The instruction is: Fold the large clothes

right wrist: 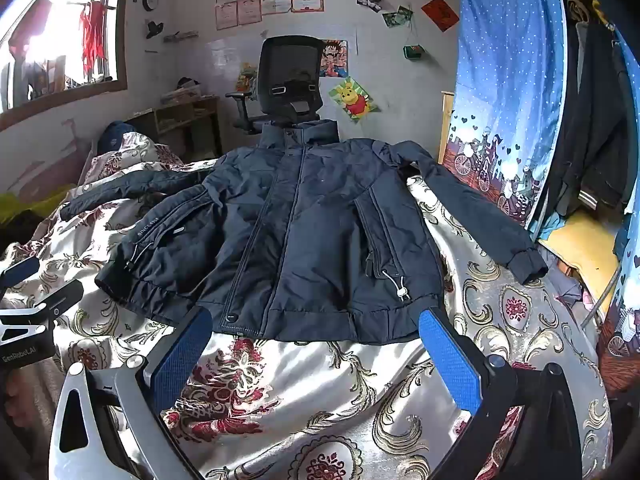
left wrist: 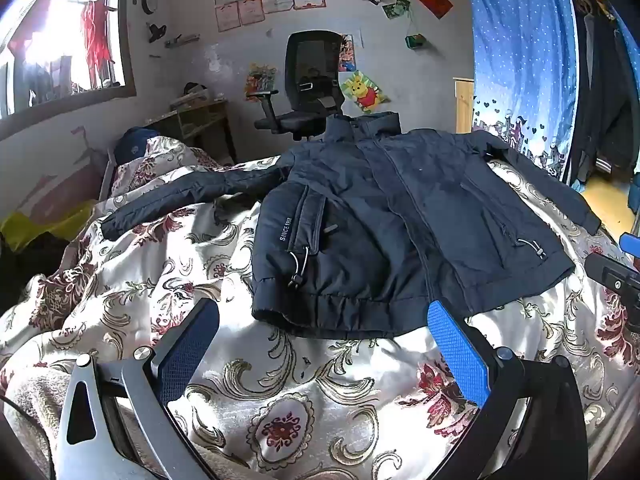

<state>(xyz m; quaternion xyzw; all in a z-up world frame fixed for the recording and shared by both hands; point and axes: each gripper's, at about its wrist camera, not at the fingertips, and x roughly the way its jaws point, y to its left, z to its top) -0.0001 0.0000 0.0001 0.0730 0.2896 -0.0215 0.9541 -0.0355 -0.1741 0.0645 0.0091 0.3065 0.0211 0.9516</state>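
Navy quilted fabric fills the middle of both views: a dark blue padded jacket with a hood (left wrist: 384, 216) (right wrist: 304, 232) lies face up and zipped on a bed covered by a cream satin bedspread with red and gold floral scrolls (left wrist: 280, 408) (right wrist: 320, 392). Its hem is at the near side and its hood at the far side, by a black mesh office chair (left wrist: 308, 88) (right wrist: 288, 84) against the far wall. One sleeve stretches out to the left over the rumpled bedspread; the other runs out to the right, its cuff near the bed's right edge. White lettering shows on the left front panel, and drawcords with toggles hang near the hem on both sides.

The left gripper (left wrist: 324, 356) hovers over the bedspread just near of the hem, its blue-padded fingers (left wrist: 456, 352) wide apart and holding nothing. The right gripper (right wrist: 316, 356) sits likewise just near of the hem, its blue fingers (right wrist: 448, 360) spread wide and empty; one fingertip overlaps the hem's right corner in the view, though whether it touches cannot be told.

A blue dotted curtain (left wrist: 520, 52) (right wrist: 508, 80) hangs at the right, and a window (left wrist: 60, 36) (right wrist: 60, 36) is on the left.
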